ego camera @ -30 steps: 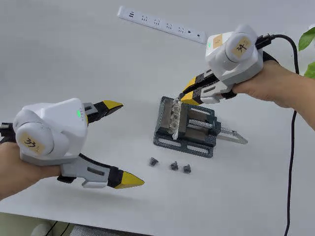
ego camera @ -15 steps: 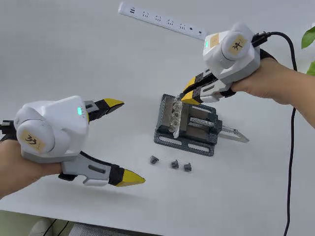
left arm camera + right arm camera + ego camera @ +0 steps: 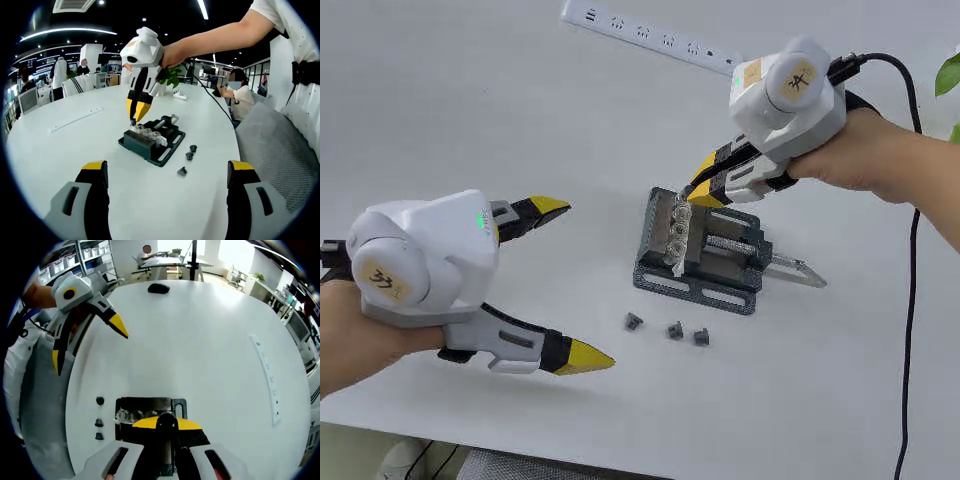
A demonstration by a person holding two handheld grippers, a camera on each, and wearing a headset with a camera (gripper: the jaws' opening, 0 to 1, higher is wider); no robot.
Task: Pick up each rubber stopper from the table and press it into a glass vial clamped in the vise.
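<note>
Three stoppers (image 3: 674,329) at vise's (image 3: 695,290) 6 o'clock.
Right gripper view: right gripper (image 3: 166,424) pinches a fourth stopper (image 3: 166,417); left gripper (image 3: 575,283) hovers spread.

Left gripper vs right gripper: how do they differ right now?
Jaws: the left gripper is wide open and empty; the right gripper is shut on a rubber stopper.
Position: the left gripper hovers over bare table, apart from the vise; the right gripper's tips are at the end vial of the row clamped in the vise.
Shared: white bodies, yellow-tipped jaws, each hand-held.
</note>
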